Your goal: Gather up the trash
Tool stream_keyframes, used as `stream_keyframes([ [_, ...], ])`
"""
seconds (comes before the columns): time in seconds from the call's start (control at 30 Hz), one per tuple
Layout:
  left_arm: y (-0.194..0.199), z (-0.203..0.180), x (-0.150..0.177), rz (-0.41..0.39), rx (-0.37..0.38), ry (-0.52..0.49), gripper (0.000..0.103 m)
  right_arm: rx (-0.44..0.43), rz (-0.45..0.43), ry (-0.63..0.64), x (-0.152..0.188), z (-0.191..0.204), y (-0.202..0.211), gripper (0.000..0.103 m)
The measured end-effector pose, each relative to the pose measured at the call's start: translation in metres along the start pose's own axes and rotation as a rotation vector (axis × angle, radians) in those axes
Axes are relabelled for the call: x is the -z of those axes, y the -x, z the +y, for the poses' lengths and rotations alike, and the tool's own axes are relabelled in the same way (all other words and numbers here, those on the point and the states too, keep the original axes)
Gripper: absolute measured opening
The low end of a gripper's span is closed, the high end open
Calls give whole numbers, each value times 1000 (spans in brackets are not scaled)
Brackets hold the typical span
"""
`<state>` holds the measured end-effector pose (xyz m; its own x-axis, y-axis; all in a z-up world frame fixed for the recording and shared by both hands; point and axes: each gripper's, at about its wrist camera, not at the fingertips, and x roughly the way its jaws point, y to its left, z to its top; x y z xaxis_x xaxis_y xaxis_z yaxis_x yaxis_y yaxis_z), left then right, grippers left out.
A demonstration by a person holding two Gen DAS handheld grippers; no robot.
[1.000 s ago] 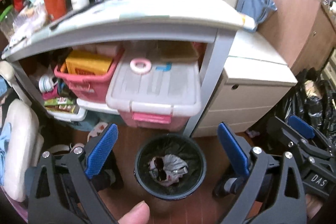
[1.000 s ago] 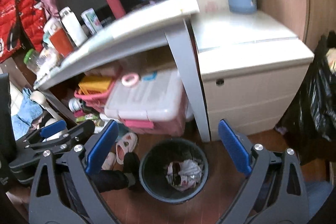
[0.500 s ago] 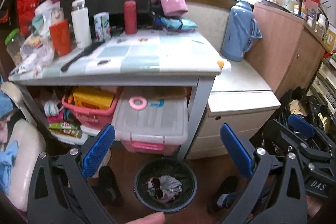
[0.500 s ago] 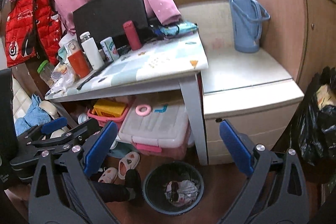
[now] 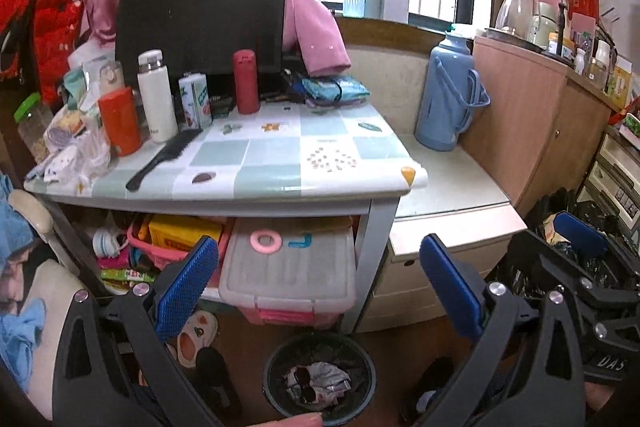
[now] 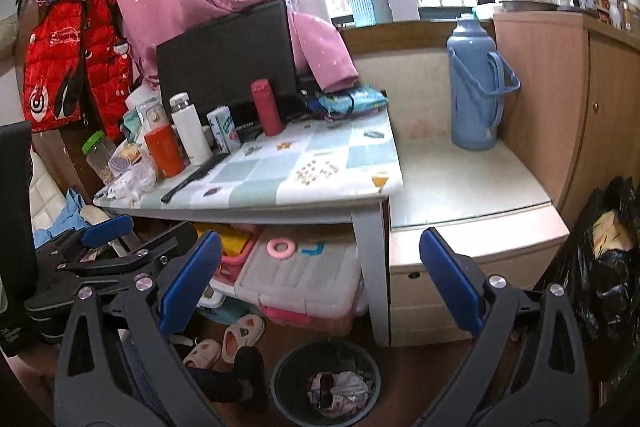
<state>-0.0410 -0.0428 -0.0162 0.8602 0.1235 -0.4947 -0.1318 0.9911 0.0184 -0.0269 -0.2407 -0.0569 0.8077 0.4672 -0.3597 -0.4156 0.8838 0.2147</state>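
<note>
Now both my left tongs [image 5: 316,275] and right tongs [image 6: 320,267] gape wide, empty, between pickups above the bin [image 5: 320,383] at 6 o'clock. Next, I'd judge, comes the crumpled wrappers [image 5: 76,155] at 9 o'clock on the tabletop [image 5: 280,171].

Left gripper [image 5: 318,277] was held level, facing forward, jaws spread wide with nothing between the blue pads [image 5: 186,281]. Right gripper [image 6: 320,277] sat just beside it at a similar height, likewise gaping and empty. A fingertip [image 5: 298,419] showed at the bottom edge.
</note>
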Motion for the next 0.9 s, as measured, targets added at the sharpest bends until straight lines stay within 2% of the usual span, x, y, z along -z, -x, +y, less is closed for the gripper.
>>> stream_keyframes([
  [0.4, 6, 0, -25, -51, -6, 10, 98, 12, -43, 4, -18, 1, 6, 98],
  [0.9, 2, 1, -30, -70, -23, 32, 98, 17, -45, 13, -23, 2, 4, 98],
])
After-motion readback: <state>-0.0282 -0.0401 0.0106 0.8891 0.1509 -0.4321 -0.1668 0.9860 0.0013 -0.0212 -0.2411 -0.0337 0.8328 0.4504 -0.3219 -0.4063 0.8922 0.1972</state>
